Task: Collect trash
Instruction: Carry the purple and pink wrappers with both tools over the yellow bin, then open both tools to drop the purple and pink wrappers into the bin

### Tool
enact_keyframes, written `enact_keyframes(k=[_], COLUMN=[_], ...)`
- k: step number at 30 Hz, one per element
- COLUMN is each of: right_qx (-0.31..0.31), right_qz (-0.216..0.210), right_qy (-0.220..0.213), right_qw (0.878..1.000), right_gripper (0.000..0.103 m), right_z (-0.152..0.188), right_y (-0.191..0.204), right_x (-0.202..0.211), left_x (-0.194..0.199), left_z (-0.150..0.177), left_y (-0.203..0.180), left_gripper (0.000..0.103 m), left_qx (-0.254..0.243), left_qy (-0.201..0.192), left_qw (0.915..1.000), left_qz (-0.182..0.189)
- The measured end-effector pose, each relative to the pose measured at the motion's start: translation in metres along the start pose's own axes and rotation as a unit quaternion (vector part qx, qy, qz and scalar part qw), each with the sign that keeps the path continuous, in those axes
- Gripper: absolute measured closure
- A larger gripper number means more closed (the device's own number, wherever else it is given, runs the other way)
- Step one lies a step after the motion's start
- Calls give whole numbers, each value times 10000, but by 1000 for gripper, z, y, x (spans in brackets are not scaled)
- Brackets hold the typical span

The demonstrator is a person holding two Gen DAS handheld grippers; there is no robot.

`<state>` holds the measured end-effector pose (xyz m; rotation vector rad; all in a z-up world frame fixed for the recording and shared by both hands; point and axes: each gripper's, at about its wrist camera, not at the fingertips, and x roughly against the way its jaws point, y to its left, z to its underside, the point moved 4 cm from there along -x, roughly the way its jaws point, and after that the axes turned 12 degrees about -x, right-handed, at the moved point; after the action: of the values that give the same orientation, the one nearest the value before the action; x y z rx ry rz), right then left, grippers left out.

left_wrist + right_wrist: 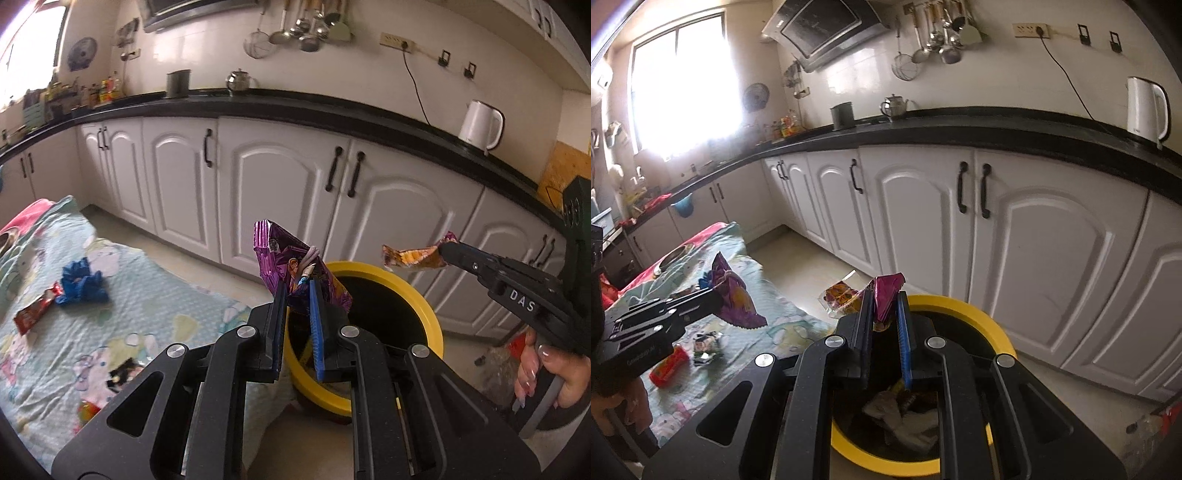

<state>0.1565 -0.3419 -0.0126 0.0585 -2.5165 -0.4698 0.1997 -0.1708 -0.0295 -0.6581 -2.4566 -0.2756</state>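
left gripper (298, 291): jaws nearly closed, pinching a crumpled purple foil snack bag (291, 264). the bag is glossy, with a crimped top edge and cartoon print, and stands up above the fingers. it is held in the air over the near rim of the yellow-rimmed trash bin (424, 299).

right gripper (882, 306): jaws nearly closed on a twisted wrapper (886, 291), magenta on the pinched end. seen from the left wrist view, the same wrapper (413, 256) runs out orange-yellow to one side of the fingertips. it hangs in the air above the bin's rim (960, 304). a hand (546, 373) grips the right gripper's handle.

bin interior is black; crumpled pale paper and wrappers (905, 413) lie at the bottom.

surroundings:
- table with a pale blue cartoon-print cloth (140, 295) just beside the bin.
- on the cloth: a crumpled blue piece, material unclear (83, 282); a red wrapper (37, 312) touching it; a red packet (668, 365); a small crumpled silver wrapper (707, 347).
- a yellow printed wrapper (842, 297) shows beyond the gripper fingers, apparently on the floor.
- white cabinets (273, 192) with black handles under a black countertop (295, 107); white electric kettle (480, 123) plugged into the wall.

nothing stands between the held wrappers and the bin opening.
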Motion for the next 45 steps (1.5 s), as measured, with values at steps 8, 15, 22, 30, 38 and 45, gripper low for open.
enact_keyframes(k=[8, 15, 22, 30, 38, 45], right_qx=[-212, -359, -474, -579, -622, -687], right_qz=[209, 355, 470, 578, 641, 701], right_qy=[127, 292, 475, 667, 788, 811], right_qw=[9995, 9983, 9966, 9944, 9929, 9919], right_gripper=[91, 91, 91, 91, 89, 88], right_z=[6, 16, 26, 34, 38, 39], right_y=[-26, -44, -58, -72, -78, -84], right_x=[-9, -20, -30, -41, -46, -48], left_x=[-26, -49, -69, -88, -101, -106], left_z=[8, 20, 32, 40, 46, 47], left_y=[-25, -42, -53, -59, -63, -66], left_gripper=[95, 95, 95, 95, 94, 91], left_qx=[-227, -367, -440, -421, -401, -403], left_qy=[250, 493, 729, 958, 1131, 1191], left_qw=[9993, 9975, 9953, 9926, 9901, 9888], left_qz=[173, 343, 459, 622, 735, 806])
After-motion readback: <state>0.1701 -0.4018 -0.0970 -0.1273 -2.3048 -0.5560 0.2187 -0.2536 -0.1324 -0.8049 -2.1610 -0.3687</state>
